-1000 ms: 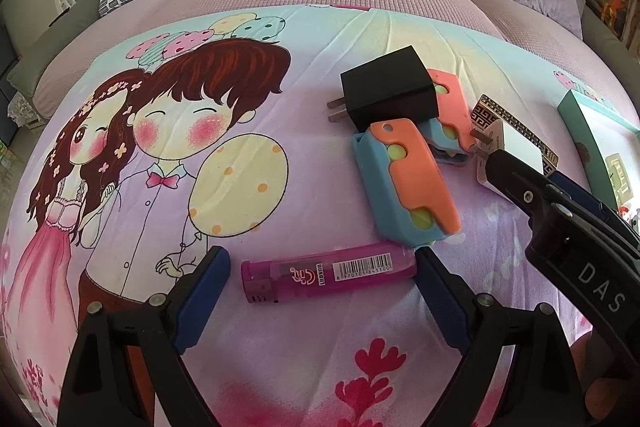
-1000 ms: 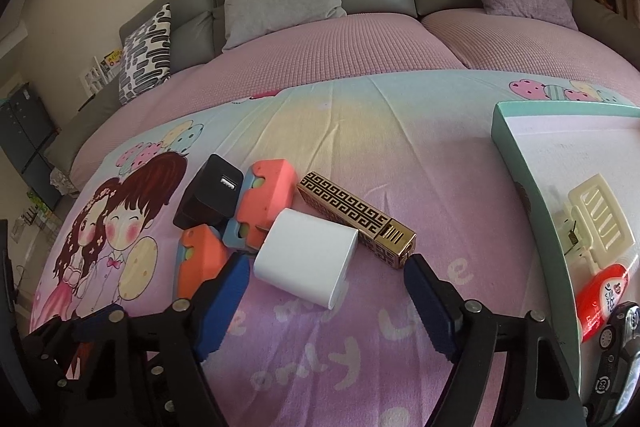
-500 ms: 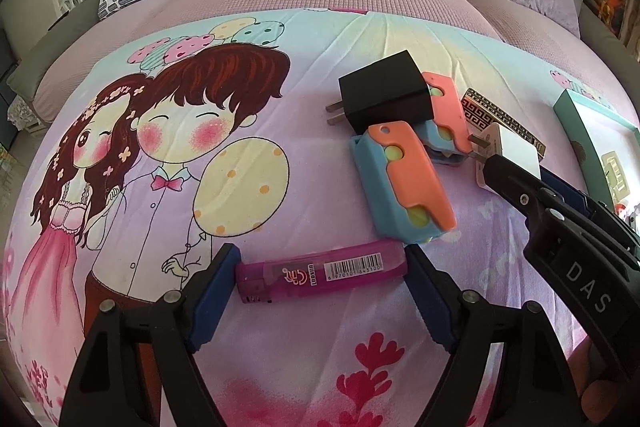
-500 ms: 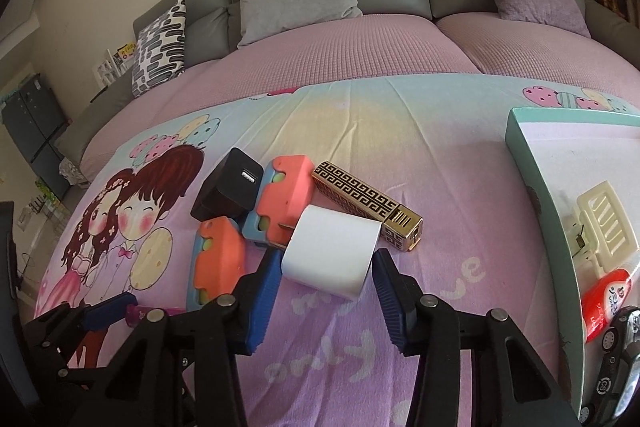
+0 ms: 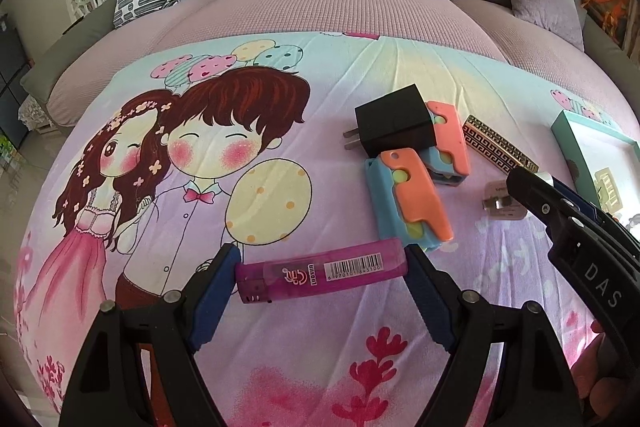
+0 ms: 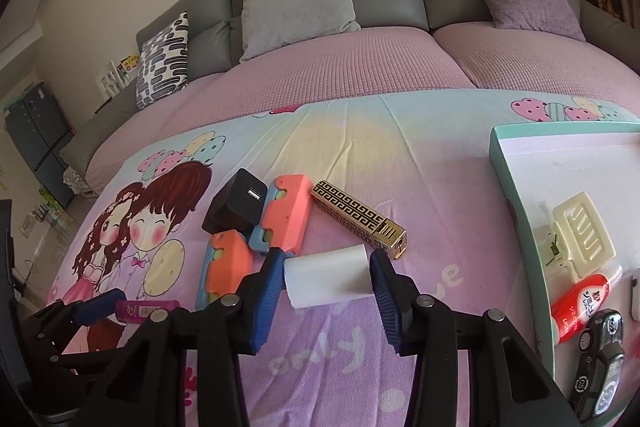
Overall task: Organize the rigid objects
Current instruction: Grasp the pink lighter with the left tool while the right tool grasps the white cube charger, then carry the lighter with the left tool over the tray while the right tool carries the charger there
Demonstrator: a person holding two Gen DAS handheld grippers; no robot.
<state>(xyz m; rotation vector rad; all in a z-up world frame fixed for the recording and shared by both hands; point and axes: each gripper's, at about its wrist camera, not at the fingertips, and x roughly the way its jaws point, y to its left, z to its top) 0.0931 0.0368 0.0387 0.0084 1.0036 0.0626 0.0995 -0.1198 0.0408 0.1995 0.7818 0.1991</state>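
A purple lighter (image 5: 320, 271) lies crosswise on the cartoon bedsheet. My left gripper (image 5: 320, 273) is shut on the lighter, both blue pads touching its ends. My right gripper (image 6: 327, 277) is shut on a white charger (image 6: 327, 281) and holds it a little above the sheet; it also shows in the left wrist view (image 5: 502, 203). Behind lie a black charger (image 5: 394, 125), two orange-and-blue toy blocks (image 5: 412, 199) (image 6: 286, 217) and a gold patterned lighter (image 6: 358, 217).
A teal-rimmed tray (image 6: 516, 187) at the right holds a cream hair clip (image 6: 582, 233), a red-and-white tube (image 6: 580, 301) and a car key (image 6: 598, 359). Grey cushions (image 6: 298, 1) and a sofa back stand beyond the pink bedcover.
Both grippers have closed. The left pads moved in onto the purple lighter's ends. The right pads closed on the white charger and lifted it away from the gold lighter.
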